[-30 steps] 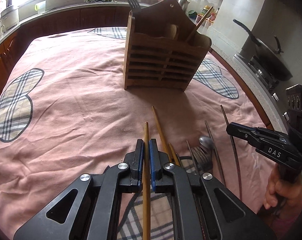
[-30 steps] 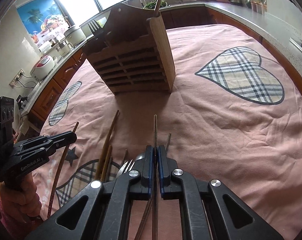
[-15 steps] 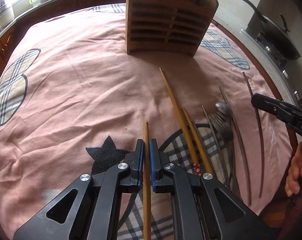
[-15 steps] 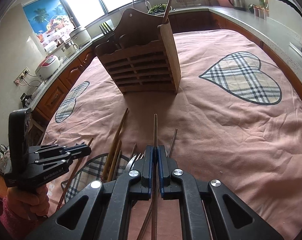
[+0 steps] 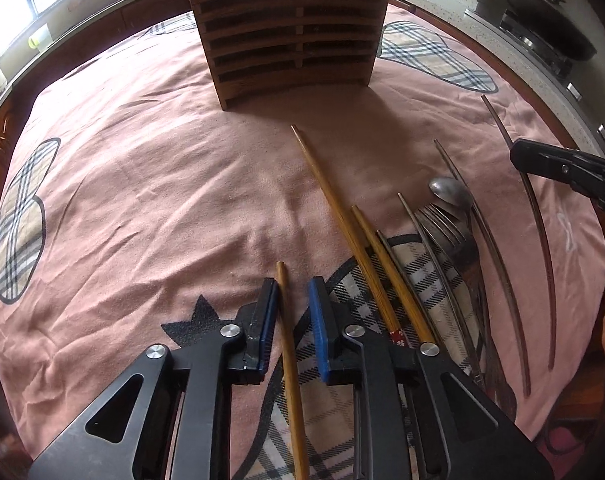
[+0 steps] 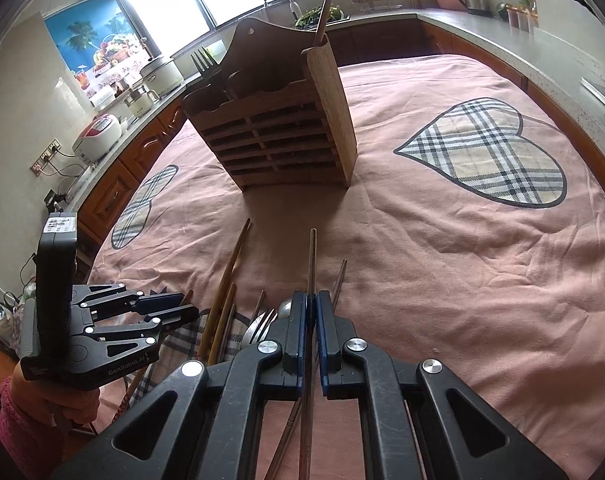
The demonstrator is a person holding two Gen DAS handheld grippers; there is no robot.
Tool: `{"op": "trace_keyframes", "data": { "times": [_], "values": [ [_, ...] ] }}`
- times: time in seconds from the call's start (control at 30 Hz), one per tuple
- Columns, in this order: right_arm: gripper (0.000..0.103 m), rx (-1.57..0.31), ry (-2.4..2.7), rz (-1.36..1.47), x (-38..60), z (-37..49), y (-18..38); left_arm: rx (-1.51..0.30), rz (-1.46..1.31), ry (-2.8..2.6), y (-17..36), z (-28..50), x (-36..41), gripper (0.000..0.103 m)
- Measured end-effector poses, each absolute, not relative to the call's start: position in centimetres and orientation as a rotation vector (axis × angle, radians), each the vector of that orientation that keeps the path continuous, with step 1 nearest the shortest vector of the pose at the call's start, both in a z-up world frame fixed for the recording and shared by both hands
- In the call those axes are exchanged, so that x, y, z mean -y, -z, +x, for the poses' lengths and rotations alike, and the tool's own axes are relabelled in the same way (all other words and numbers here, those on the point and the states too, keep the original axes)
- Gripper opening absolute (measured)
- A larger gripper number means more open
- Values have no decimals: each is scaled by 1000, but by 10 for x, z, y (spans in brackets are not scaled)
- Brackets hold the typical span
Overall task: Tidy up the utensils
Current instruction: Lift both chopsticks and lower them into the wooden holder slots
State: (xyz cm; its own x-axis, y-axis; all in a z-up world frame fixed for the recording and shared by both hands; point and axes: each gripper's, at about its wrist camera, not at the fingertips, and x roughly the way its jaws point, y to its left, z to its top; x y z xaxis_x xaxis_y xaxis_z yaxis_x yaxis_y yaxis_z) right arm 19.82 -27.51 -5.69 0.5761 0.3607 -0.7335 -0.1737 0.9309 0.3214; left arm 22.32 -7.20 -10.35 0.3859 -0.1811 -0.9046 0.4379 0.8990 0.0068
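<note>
Left wrist view: left gripper (image 5: 293, 292) stands released around a bamboo chopstick (image 5: 288, 344); right gripper (image 6: 311, 308) clenches a dark chopstick (image 6: 311, 260), wooden utensil holder (image 6: 278, 136) ahead.

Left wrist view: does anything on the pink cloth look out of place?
Yes. The long light wooden chopstick lies slanted, its tip far ahead of the other utensils, pointing toward the slatted wooden holder.

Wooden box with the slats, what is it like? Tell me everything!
The wooden holder stands upright on the pink cloth. Its front is brown slats with dark gaps, split down the middle; a taller curvy back board has a small hole. A fork stands inside, prongs up, and a long stick pokes out near the right side.
</note>
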Motion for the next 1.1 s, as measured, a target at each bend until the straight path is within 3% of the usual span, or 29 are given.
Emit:
{"op": "trace_keyframes", "data": {
  "times": [0.2,0.73,1.1],
  "values": [
    [5,-885,-311,234,281,192,50,-1079,220,384,92,217,61,5],
    [5,-767,-339,206,269,173,6,-805,-17,416,-10,173,20,5],
    [5,-678,-326,183,265,159,-19,-676,-96,407,-39,156,0,5]
  ]
}}
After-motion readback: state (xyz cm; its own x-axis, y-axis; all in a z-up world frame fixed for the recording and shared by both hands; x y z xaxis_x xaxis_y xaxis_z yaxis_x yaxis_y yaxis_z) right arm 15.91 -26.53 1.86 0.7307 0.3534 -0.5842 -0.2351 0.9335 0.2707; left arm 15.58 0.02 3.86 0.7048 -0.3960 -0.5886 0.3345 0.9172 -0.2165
